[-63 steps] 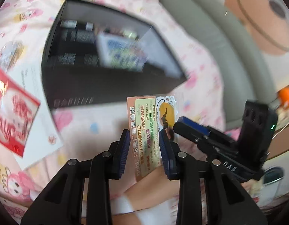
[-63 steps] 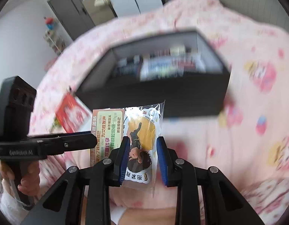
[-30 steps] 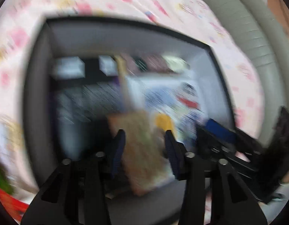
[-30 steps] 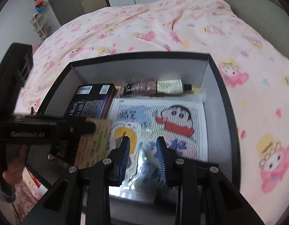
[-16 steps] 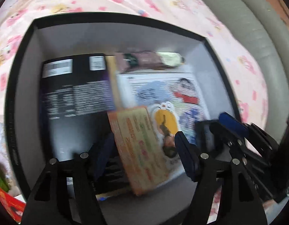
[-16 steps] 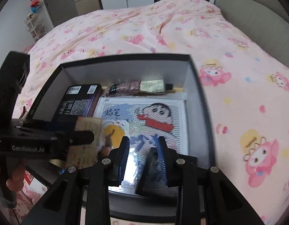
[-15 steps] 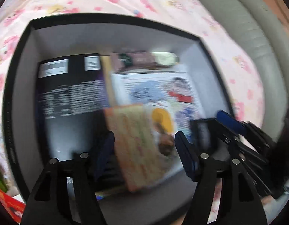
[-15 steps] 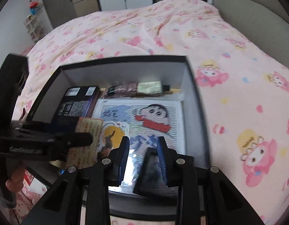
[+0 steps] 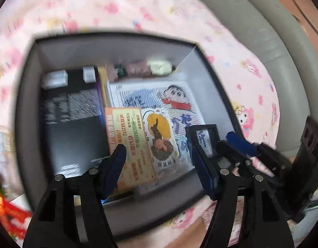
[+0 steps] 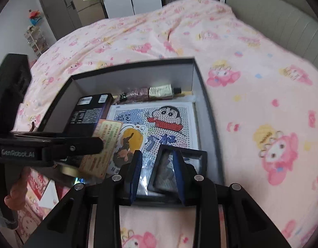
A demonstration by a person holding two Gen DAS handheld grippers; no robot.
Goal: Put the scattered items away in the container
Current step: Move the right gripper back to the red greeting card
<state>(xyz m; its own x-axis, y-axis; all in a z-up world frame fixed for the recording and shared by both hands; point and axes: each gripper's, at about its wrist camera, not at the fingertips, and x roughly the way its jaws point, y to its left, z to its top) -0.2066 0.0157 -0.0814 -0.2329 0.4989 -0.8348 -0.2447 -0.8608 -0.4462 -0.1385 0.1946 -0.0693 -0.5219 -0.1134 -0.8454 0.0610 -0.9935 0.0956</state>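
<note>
1. The card packet (image 9: 131, 144), orange card and clear sleeve with a yellow-and-brown figure, lies inside the box (image 9: 26, 107) now, flat on top of the cartoon sheet (image 9: 159, 97) and lapping onto the black carton (image 9: 72, 122) beside it. Two seconds ago both grippers carried it above the bed; now nothing touches it.
2. The left gripper (image 9: 159, 155) has just been opening: its jaws stand wide, one either side of the packet's near end, pads clear of it. A second back they were much closer around the card, so that is the release, done.
3. The right gripper (image 10: 156, 165) reads differently. Its jaws are narrow, nearly together, and nothing sits between them. They hang over the small black-framed piece (image 10: 179, 165) in the box's near right corner, but I see no contact with it.
4. Further back in the box, the dark-and-cream tube (image 10: 156, 92) lies along the far wall, same as a second ago.
5. Both views show the box from a little farther off than half a second ago, so the grippers look to be pulling away from it.
6. What it means: one more item is tidied, and the box on the pink bedspread (image 10: 251, 103) is filling up.
7. Not finished, I'd say. A red item (image 9: 8, 212) shows at the left edge of the left view, out on the bed beside the box. That looks like the next pickup, and the left gripper is already open for it.
</note>
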